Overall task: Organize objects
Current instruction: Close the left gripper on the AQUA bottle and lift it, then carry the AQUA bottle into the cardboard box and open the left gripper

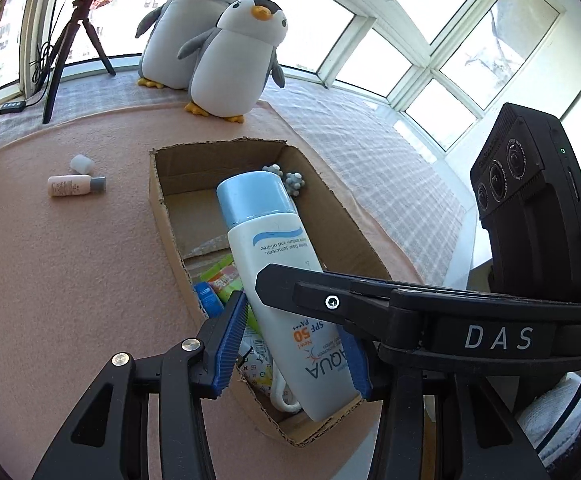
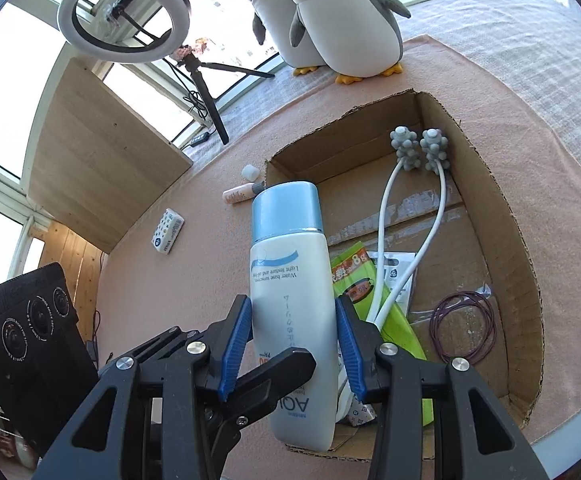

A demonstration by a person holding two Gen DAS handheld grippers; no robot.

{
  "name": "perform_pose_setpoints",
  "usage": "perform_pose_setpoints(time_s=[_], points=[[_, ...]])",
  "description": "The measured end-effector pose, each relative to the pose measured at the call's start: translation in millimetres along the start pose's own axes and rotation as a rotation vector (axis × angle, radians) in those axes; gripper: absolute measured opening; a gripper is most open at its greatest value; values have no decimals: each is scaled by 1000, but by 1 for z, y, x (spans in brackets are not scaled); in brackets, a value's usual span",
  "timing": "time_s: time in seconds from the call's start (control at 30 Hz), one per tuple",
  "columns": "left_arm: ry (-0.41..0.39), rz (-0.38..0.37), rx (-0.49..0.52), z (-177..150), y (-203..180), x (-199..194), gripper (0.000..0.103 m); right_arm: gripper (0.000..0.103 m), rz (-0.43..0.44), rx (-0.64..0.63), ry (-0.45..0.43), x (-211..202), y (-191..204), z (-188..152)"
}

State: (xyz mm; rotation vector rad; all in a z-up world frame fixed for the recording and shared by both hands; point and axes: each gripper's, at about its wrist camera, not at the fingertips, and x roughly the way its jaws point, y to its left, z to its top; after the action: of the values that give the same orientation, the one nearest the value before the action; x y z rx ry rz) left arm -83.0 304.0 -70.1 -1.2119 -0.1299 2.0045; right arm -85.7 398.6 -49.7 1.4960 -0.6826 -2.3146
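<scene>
A white sunscreen bottle with a blue cap hangs tilted over the cardboard box. The blue pads of my left gripper press both its sides, so it is shut on the bottle. In the right wrist view the same bottle stands between the pads of my right gripper, which is also shut on it. Each gripper's black finger crosses the other's view. The box holds a grey roller massager, a green packet and purple hair ties.
On the pink cloth left of the box lie a small pink bottle, a white cap and a tissue pack. Two plush penguins sit behind the box. A ring light on a tripod and a wooden board stand at the left.
</scene>
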Motion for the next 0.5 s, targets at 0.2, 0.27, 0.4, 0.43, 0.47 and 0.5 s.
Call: perform_pose_setpoints(time_s=[0.2, 0.27, 0.4, 0.43, 0.47, 0.5], points=[[24, -20, 26, 6, -17, 21, 49, 39, -13, 40, -19, -10, -22, 2], [28, -23, 31, 7, -20, 25, 49, 39, -17, 45, -21, -12, -25, 2], [34, -23, 36, 9, -24, 28, 50, 40, -22, 50, -27, -13, -31, 3], [42, -19, 34, 9, -24, 29, 55, 45, -29, 57, -25, -12, -32, 3], [50, -13, 33, 9, -23, 30, 57, 50, -36, 66, -24, -12, -34, 3], [50, -5, 35, 8, -23, 30, 59, 57, -44, 76, -27, -13, -36, 3]])
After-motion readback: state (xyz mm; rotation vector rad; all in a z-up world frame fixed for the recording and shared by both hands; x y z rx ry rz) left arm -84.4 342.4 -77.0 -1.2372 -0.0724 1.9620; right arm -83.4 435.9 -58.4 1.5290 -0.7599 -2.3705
